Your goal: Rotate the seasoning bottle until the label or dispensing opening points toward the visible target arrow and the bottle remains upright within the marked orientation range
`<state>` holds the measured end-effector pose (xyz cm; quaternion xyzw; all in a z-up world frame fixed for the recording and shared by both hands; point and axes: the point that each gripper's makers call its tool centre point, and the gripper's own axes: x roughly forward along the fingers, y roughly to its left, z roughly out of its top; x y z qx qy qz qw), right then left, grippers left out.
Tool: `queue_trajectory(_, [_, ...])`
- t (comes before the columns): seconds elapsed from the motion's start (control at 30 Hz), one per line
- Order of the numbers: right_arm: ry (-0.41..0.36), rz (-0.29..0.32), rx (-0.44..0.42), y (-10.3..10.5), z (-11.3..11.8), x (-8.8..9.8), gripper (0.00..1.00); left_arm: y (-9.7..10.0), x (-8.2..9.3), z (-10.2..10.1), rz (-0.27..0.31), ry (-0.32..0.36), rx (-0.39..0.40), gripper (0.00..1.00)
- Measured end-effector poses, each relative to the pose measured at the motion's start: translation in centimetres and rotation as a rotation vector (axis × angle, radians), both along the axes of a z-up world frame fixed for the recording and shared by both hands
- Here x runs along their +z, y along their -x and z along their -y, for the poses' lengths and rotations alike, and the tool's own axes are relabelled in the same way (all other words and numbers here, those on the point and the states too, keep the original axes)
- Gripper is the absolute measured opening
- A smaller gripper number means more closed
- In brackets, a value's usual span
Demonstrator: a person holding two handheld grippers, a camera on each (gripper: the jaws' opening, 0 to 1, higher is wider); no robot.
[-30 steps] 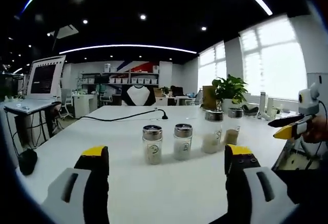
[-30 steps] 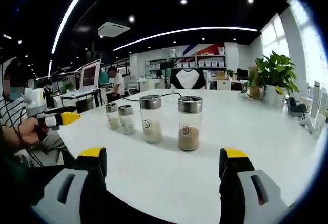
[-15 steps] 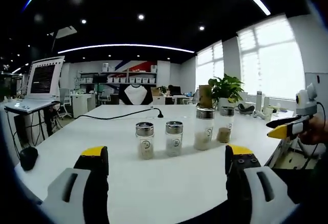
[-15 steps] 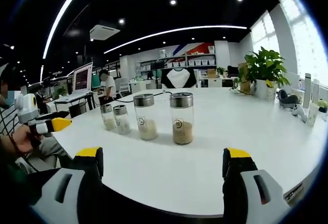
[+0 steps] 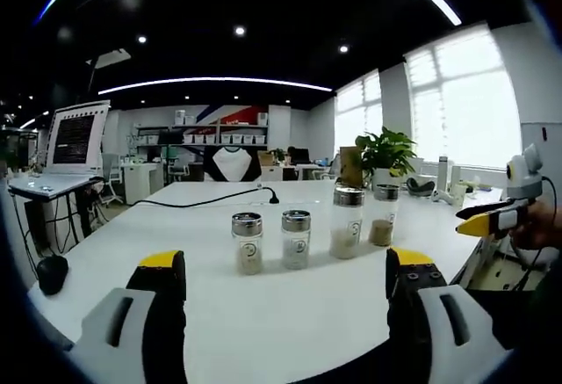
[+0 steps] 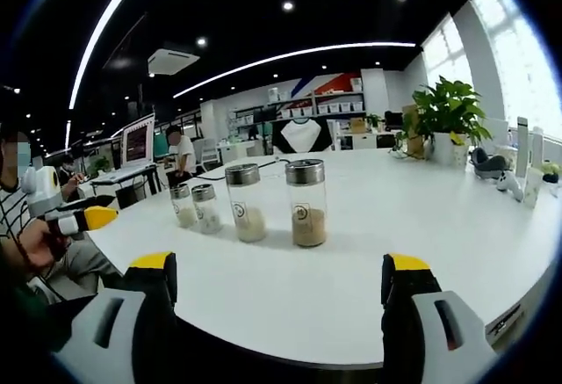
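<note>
Several glass seasoning bottles with metal lids stand upright in a row on a white table point(image 5: 263, 314). In the left gripper view, two short bottles point(image 5: 247, 243) point(image 5: 295, 239) sit ahead, with two taller ones point(image 5: 347, 222) point(image 5: 383, 215) further right. In the right gripper view the tall bottles point(image 6: 306, 202) point(image 6: 245, 202) are nearest, the short ones point(image 6: 183, 205) behind. My left gripper point(image 5: 285, 292) is open, well short of the bottles. My right gripper point(image 6: 277, 292) is open too, off the table's edge. The right gripper point(image 5: 492, 219) enters the left gripper view; the left gripper point(image 6: 83, 219) enters the right gripper view.
A black cable point(image 5: 206, 198) runs across the table's far side. A potted plant point(image 6: 448, 125) and small items point(image 6: 527, 173) stand at the window end. A laptop on a stand point(image 5: 75, 142) is off to the left. A person point(image 6: 184, 151) stands at the back.
Both cameras have drawn back and dropped slightly, so the bottles look a little smaller and farther. The bottles themselves have not moved. Both grippers stay open.
</note>
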<state>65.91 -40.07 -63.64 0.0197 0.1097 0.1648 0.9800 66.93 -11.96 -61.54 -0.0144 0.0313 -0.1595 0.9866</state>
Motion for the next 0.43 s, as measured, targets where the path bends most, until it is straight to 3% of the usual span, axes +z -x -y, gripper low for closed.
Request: queue_trajectory(0.43, [0.026, -0.017, 0.02, 0.05, -0.26, 0.23, 0.99, -0.35, -0.12, -0.88, -0.001, 0.021, 0.006, 1.0])
